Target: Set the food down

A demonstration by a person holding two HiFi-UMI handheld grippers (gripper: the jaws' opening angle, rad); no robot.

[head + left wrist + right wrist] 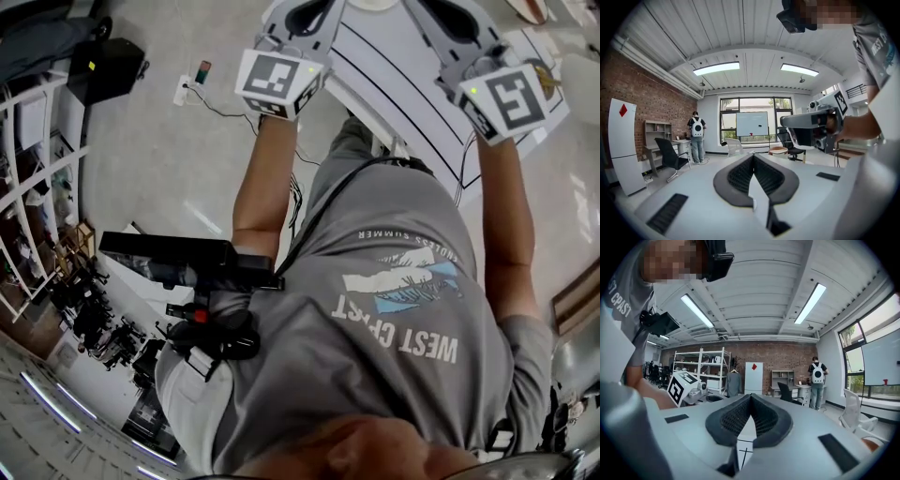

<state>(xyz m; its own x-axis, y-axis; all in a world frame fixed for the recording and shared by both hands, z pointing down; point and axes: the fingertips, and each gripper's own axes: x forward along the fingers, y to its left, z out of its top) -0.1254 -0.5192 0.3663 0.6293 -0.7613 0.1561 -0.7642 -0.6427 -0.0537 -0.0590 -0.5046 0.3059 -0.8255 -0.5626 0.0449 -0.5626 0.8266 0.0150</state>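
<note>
**Both grippers raised at table edge, jaws closed, nothing held**

Head view: the left gripper (314, 13) and right gripper (459, 19) are held up side by side, well apart, over the near edge of a white table (412, 103). Bare floor (159, 159) is left open on the left, bounded by shelving (33, 141).

Left gripper view: the jaws are seen closed, pads met at the tips, with nothing between. Open room lies ahead, with a chair (670, 157) and a person with a backpack (697, 136) far off.

Right gripper view: the jaws are likewise closed and empty. The food is made out in no view, so its place and long axis cannot be told.
</note>
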